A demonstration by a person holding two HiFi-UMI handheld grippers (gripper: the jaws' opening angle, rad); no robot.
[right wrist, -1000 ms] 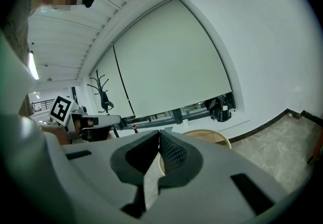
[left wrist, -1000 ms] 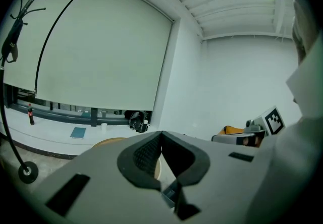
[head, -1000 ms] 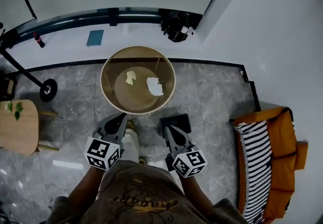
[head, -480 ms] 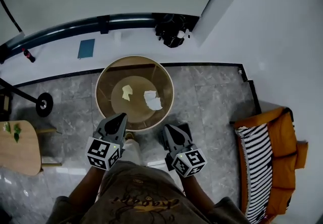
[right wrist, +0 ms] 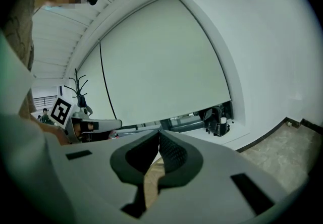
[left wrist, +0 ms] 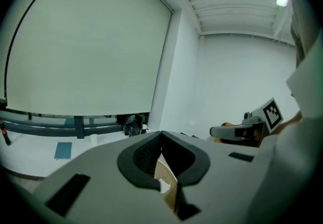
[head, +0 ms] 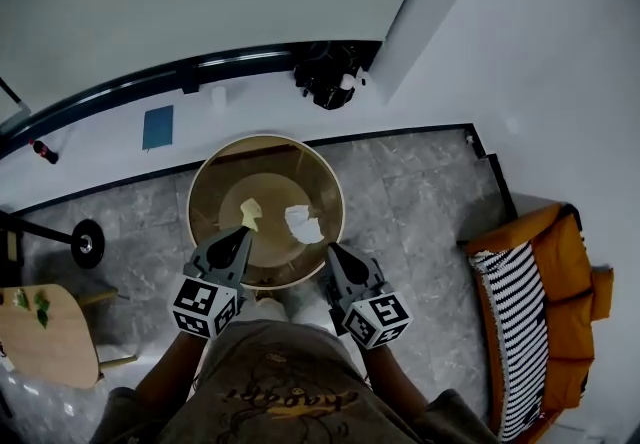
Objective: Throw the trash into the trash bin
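Two pieces of trash lie on the brown-tinted top of a round table with a pale rim (head: pixel 337 194): a yellowish crumpled scrap (head: pixel 250 213) towards the left and a white crumpled piece of paper (head: pixel 303 224) just right of it, the two close but apart. The person stands at the table's near edge, holding both tools out side by side. The left gripper (head: pixel 243 231) points at the near rim with its tip just short of the yellowish crumpled scrap. In its own view its jaws (left wrist: pixel 161 133) meet at the tips with nothing between them, and a sliver of the tan top and of white paper shows through the gap behind them. The right gripper (head: pixel 328 250) reaches the rim near the white paper; its jaws (right wrist: pixel 159 132) are also pressed together and empty. The table stands on a grey marble floor (head: pixel 420 202). To the right is an orange seat with a black-and-white striped cushion (head: pixel 520 322), and at the lower left a small wooden table (head: pixel 45 352). A blue rectangular book (head: pixel 157 127) lies on the white ledge beyond.
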